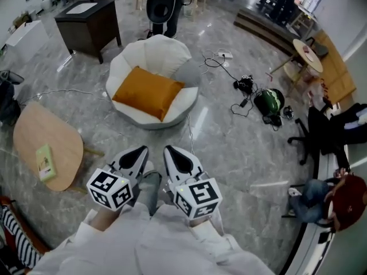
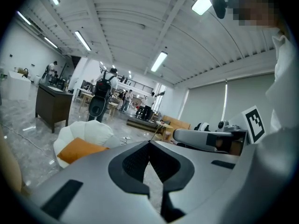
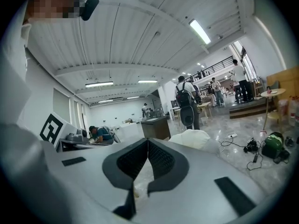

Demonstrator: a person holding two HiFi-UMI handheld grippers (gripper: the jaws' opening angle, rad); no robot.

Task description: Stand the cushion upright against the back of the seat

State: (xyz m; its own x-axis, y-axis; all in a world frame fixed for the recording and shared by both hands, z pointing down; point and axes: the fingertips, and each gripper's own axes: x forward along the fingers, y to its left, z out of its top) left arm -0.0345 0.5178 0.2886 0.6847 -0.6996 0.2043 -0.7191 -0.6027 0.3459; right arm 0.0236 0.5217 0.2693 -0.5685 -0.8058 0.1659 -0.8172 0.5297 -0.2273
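An orange cushion (image 1: 148, 91) lies flat on the seat of a white shell-shaped chair (image 1: 172, 53) on the grey floor ahead of me. In the left gripper view the cushion (image 2: 81, 149) shows at the lower left, resting in the chair (image 2: 88, 130). The right gripper view shows only the chair's white back (image 3: 194, 138). My left gripper (image 1: 142, 149) and right gripper (image 1: 170, 149) are side by side, short of the chair and pointing toward it. Both are shut with nothing between the jaws, as seen at the left gripper (image 2: 149, 143) and right gripper (image 3: 147, 141).
A wooden oval table (image 1: 34, 136) with a green packet (image 1: 45, 160) stands at the left. A dark cabinet (image 1: 89, 24) and a person with a black backpack (image 1: 163, 4) are behind the chair. Cables (image 1: 229, 62), a green bag (image 1: 269, 102) and a seated person (image 1: 321, 196) are at the right.
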